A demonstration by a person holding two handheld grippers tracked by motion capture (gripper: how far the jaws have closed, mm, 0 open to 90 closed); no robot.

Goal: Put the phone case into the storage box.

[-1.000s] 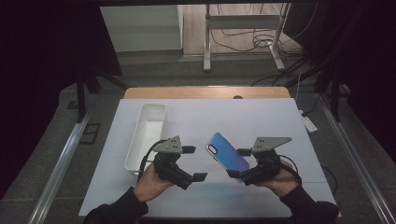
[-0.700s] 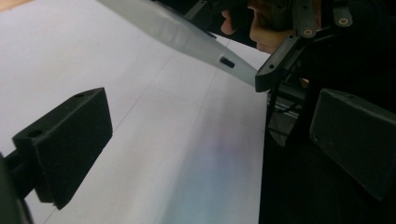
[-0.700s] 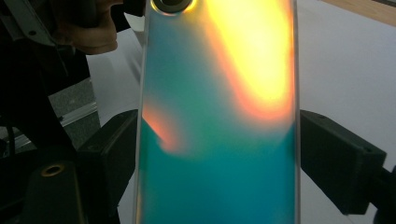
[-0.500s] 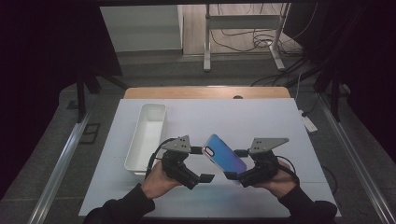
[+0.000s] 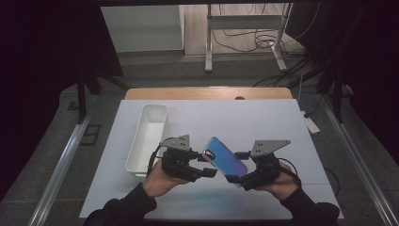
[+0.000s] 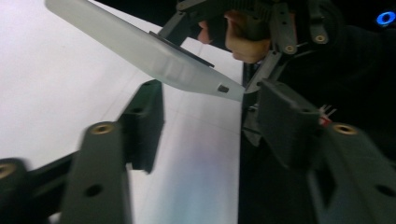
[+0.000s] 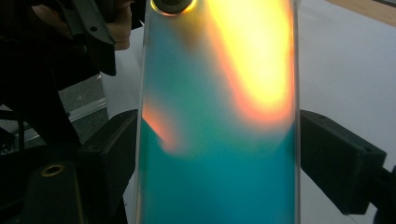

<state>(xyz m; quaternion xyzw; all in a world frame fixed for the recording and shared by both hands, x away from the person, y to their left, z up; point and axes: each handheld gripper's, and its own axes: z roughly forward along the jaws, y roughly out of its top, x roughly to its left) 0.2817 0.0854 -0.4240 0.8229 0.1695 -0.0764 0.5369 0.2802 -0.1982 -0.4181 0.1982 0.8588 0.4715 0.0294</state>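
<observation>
Since a second ago the left claw (image 5: 211,165) has moved in from the worktop's left toward the phone (image 5: 226,162), and its jaws have just been closing (in the left gripper view they stand apart, the phone's pale end just beyond their tips, untouched). White, the worktop (image 5: 235,120) carries a long white tray (image 5: 148,136) left of the hands. Above the worktop's near middle the phone hangs tilted, its iridescent blue back upward. At the phone's right end the right claw (image 7: 217,154) pinches it by both long edges, pads flat against the sides.
</observation>
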